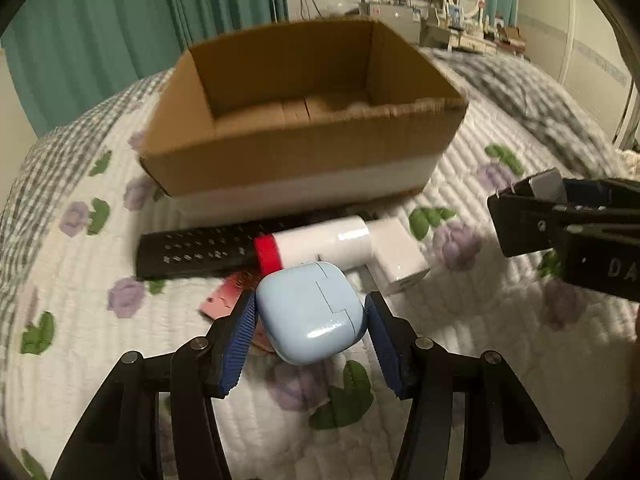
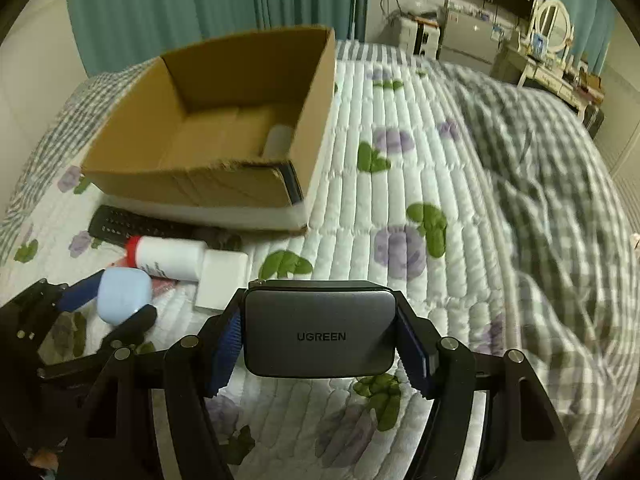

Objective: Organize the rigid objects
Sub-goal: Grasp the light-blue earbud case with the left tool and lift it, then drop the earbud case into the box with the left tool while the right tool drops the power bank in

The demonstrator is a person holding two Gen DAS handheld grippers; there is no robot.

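Note:
My left gripper (image 1: 310, 316) is shut on a light blue earbud case (image 1: 310, 310), held just above the quilt; the case also shows in the right wrist view (image 2: 124, 294). My right gripper (image 2: 320, 332) is shut on a grey UGREEN charger (image 2: 318, 330), seen at the right edge of the left wrist view (image 1: 546, 188). An open cardboard box (image 1: 304, 160) stands behind, also in the right wrist view (image 2: 192, 184), with a pale object inside (image 2: 278, 140). A black remote (image 1: 196, 250), a white bottle with a red cap (image 1: 320, 242) and a white adapter (image 1: 398, 258) lie before the box.
A pink card (image 1: 224, 298) lies under the blue case. The bed has a white floral quilt (image 2: 400, 200) and a rumpled grey checked blanket (image 2: 540, 168) to the right. Teal curtains and a dresser with a mirror (image 2: 552, 28) stand beyond.

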